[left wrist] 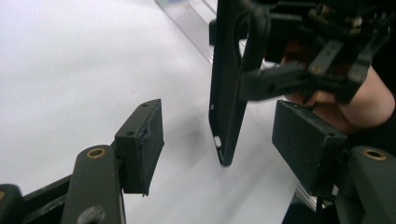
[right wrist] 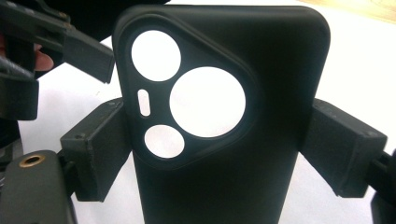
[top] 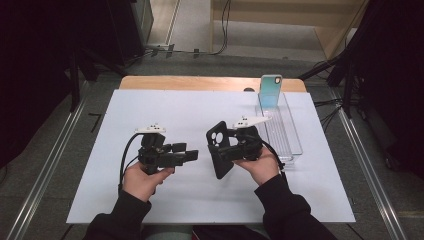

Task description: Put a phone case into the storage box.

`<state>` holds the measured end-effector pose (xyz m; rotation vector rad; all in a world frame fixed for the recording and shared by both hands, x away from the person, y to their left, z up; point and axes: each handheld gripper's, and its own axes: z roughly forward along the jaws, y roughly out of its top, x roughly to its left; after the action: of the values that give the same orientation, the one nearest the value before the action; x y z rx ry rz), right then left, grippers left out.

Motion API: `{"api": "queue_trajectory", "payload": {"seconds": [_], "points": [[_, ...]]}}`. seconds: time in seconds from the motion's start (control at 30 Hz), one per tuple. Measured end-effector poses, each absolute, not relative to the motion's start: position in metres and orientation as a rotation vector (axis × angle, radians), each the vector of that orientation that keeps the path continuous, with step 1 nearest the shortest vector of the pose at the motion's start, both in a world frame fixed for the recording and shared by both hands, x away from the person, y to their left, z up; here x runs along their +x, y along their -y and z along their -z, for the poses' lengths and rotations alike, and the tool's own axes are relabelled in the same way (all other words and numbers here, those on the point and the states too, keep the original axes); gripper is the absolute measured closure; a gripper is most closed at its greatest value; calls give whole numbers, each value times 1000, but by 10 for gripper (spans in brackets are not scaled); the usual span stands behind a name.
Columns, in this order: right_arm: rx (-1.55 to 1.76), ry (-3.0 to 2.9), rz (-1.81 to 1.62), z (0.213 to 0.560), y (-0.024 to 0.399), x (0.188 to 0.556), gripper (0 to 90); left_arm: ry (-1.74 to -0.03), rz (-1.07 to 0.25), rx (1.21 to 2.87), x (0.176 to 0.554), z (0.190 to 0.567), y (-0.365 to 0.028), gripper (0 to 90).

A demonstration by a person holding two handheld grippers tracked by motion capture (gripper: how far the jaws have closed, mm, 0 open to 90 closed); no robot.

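- Right gripper (top: 231, 151) clamps the black phone case (top: 220, 148) by its long edges, upright above the white table (top: 165, 107); left gripper (top: 186, 153) hangs released just beside it.
- Smooth matte edges could slip between the flat pads, dropping the case.
- Nearby, a teal phone case (top: 271, 91) stands in a clear plastic tray (top: 292, 131).

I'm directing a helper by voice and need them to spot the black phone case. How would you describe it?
Start at the white table sheet and go right of its middle, just left of the clear tray. The black phone case stands there on edge, clamped across its width in the right gripper. Unlike the teal case propped in the tray, it is matte black with round camera holes.
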<state>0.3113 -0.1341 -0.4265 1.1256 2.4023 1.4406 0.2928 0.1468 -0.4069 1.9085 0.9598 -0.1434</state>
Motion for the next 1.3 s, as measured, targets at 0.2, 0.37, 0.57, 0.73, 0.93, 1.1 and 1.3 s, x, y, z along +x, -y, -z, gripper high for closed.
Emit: {"api": "queue_trajectory", "payload": {"seconds": [0.2,0.37,0.57,0.73,0.93,1.1,1.3], "points": [[1106,-2432,-1450,421,143,311,123,-891,124,1988,290,415,-154,330],[1113,-2430,-1459,418,153,309,123,-835,121,2017,289,422,-160,305],[1122,-2408,-1464,412,163,310,123,-789,98,2109,285,436,-165,305],[1126,-2392,-1463,408,171,310,124,-762,48,2140,277,441,-171,284],[1128,-2383,-1451,402,177,309,124,-793,76,2154,275,448,-184,284],[1132,-2369,-1453,394,184,309,124,-818,71,2144,273,450,-194,284],[1151,-2331,-1456,387,194,310,124,-855,71,2129,270,452,-201,284]]}}
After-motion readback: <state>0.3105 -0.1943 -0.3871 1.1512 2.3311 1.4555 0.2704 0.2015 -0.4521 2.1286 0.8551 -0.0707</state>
